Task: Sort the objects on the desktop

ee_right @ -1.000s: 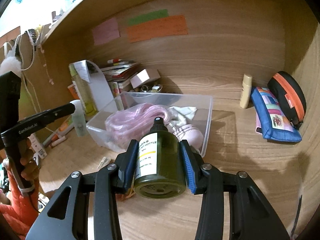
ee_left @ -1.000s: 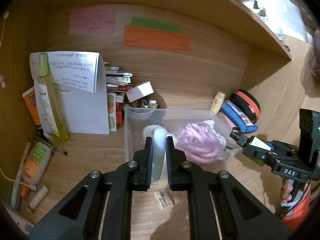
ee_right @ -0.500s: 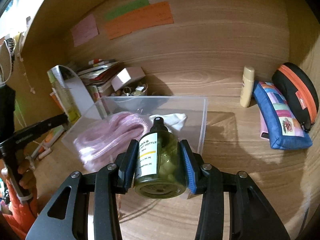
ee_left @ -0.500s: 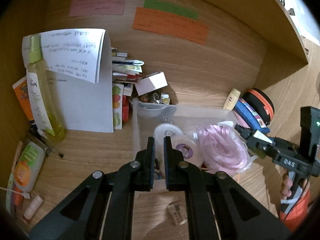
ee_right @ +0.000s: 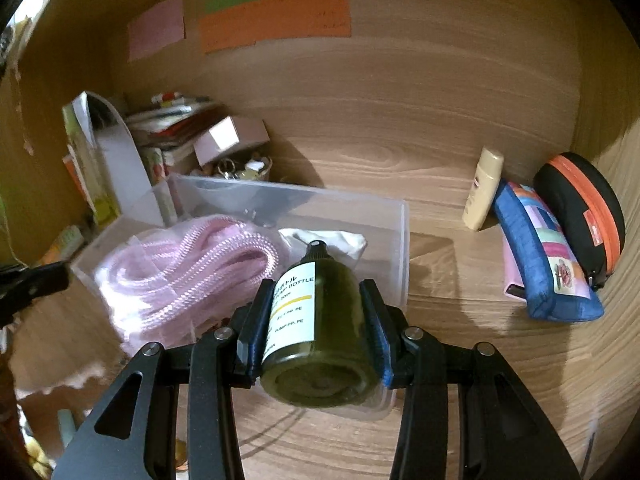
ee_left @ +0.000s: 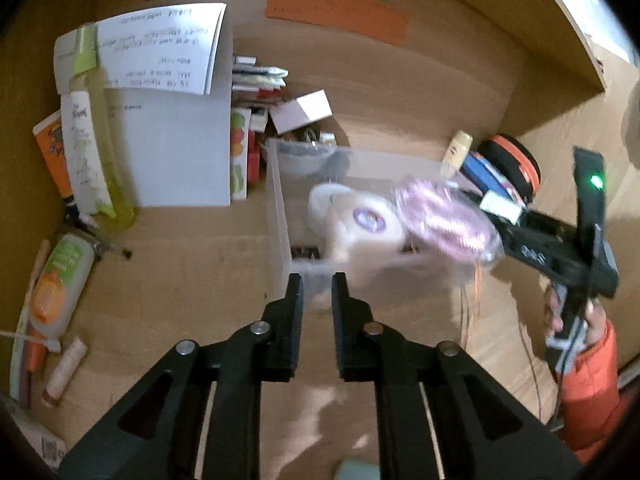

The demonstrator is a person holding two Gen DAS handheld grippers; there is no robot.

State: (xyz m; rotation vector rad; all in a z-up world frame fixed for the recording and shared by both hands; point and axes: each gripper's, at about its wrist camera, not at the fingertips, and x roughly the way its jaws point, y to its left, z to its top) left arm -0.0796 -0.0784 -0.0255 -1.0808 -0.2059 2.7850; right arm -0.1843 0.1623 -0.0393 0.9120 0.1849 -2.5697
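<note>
On your left, the tall spray bottle and the orange-label tube lie against the side wall, out of the working lane. Your left gripper hangs empty just before the near wall of the clear bin, its fingers a narrow gap apart with nothing between them. Inside the bin, the white round pads and the pink rope bundle crowd the left half, so the free room looks to be on the right. Your right gripper clamps the green bottle by its sides, cap pointing into the bin, held over the near edge, probably so it can be laid down there. Further right, the cream tube, blue pouch and black case rest by the wall.
</note>
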